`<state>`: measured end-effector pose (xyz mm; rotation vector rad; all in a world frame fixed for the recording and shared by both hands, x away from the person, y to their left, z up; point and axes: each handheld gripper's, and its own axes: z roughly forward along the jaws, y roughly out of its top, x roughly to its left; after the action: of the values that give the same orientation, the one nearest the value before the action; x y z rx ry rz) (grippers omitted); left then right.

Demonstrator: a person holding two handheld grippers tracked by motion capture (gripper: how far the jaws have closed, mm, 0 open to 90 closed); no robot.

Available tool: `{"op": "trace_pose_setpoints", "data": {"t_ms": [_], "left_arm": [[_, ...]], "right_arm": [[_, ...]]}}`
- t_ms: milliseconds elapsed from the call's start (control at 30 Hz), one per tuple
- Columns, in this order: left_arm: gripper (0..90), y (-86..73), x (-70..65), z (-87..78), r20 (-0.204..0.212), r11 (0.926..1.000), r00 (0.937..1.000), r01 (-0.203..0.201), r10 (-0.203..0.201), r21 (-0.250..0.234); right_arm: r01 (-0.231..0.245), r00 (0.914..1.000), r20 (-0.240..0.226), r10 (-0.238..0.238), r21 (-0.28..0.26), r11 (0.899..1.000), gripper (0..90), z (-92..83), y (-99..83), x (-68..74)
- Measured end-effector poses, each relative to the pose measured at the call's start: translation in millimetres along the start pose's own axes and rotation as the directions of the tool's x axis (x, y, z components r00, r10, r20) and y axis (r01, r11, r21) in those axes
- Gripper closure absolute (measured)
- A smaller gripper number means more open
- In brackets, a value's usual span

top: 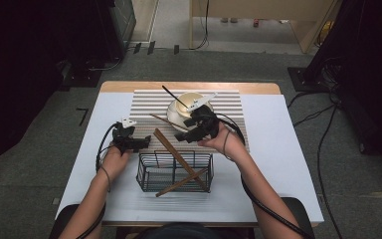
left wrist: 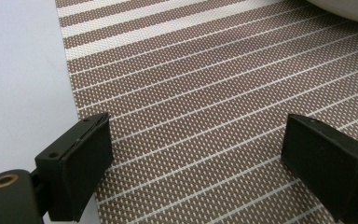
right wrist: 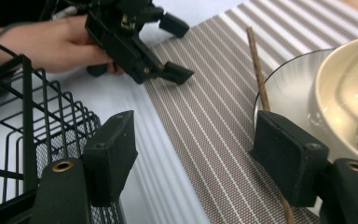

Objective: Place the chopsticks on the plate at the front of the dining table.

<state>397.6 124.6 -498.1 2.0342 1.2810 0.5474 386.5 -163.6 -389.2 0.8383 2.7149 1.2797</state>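
Left gripper (top: pixel 142 143): held by the left hand (top: pixel 113 158) over the left edge of the brown-and-white striped woven placemat (left wrist: pixel 214 102); jaws spread wide, nothing between them.
Right gripper (top: pixel 185 135): held by the right hand (top: pixel 227 142) just near of the bowl; jaws spread wide and empty in its own view (right wrist: pixel 200 154).
Bowl: one round cream ceramic bowl (top: pixel 179 107) on the far middle of the placemat, a thin black utensil handle (top: pixel 174 96) sticking out of it toward the far left.
Wire basket: one black rectangular wire basket (top: pixel 174 172) on the white table (top: pixel 288 164), near of the placemat.
Chopsticks in basket: two brown wooden chopsticks (top: pixel 179 157), crossed; one runs from far left to near right, the other (top: pixel 181 183) from near left to right.
Chopstick by bowl: one thinner brown stick (top: pixel 166 121) against the bowl's left side, long axis running left-far to right-near; it passes behind the right gripper's jaw in that gripper's view (right wrist: pixel 257 60).
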Motion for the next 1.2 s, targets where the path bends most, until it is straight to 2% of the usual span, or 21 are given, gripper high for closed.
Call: {"op": "trace_pose_setpoints", "data": {"t_ms": [67, 167, 200, 333, 533, 767, 933, 1067, 1200], "left_arm": [[9.0, 0.0, 0.0, 0.0, 0.0, 1.0, 1.0, 0.0, 0.0, 0.0], [9.0, 0.0, 0.0, 0.0, 0.0, 1.0, 1.0, 0.0, 0.0, 0.0], [9.0, 0.0, 0.0, 0.0, 0.0, 1.0, 1.0, 0.0, 0.0, 0.0], [9.0, 0.0, -0.1, 0.0, 0.0, 1.0, 1.0, 0.001, -0.001, -0.001], [9.0, -0.1, -0.1, 0.1, -0.001, 1.0, 1.0, 0.001, -0.001, -0.001], [9.0, -0.1, -0.1, 0.1, -0.001, 1.0, 1.0, 0.001, -0.001, -0.002], [9.0, -0.1, -0.1, 0.1, -0.001, 1.0, 1.0, 0.001, -0.001, -0.002], [9.0, -0.1, -0.1, 0.1, -0.001, 1.0, 1.0, 0.001, -0.001, -0.002], [9.0, -0.1, -0.1, 0.1, -0.001, 1.0, 1.0, 0.001, -0.001, -0.001]], "right_arm": [[-0.009, 0.9998, 0.017, 0.009, -0.016, 1.0, 23.4, -1.9, 0.2, 0.1], [-0.013, 0.9999, -0.006, 0.013, -0.019, 1.0, 19.8, -4.0, -0.1, 0.7], [-0.017, 0.9998, 0.004, 0.017, -0.018, 1.0, 18.1, -4.4, -0.3, 0.9], [-0.024, 0.999, 0.036, 0.025, -0.009, 1.0, 21.3, -6.4, -1.3, 1.3], [-0.03, 0.9995, 0.011, 0.03, 0.005, 1.0, 24.3, -11.6, -3.3, 2.4], [-0.028, 0.9994, 0.017, 0.028, 0.0, 1.0, 25.7, -22.4, -3.1, 6.4], [-0.003, 0.9995, 0.03, 0.003, -0.002, 1.0, 33.9, -28.4, -4.9, 10.0], [-0.015, 0.9993, 0.034, 0.016, -0.021, 1.0, 43.4, -35.3, -5.4, 12.4], [-0.052, 0.9984, 0.022, 0.053, -0.034, 0.998, 47.8, -41.7, -3.6, 16.8]]}}
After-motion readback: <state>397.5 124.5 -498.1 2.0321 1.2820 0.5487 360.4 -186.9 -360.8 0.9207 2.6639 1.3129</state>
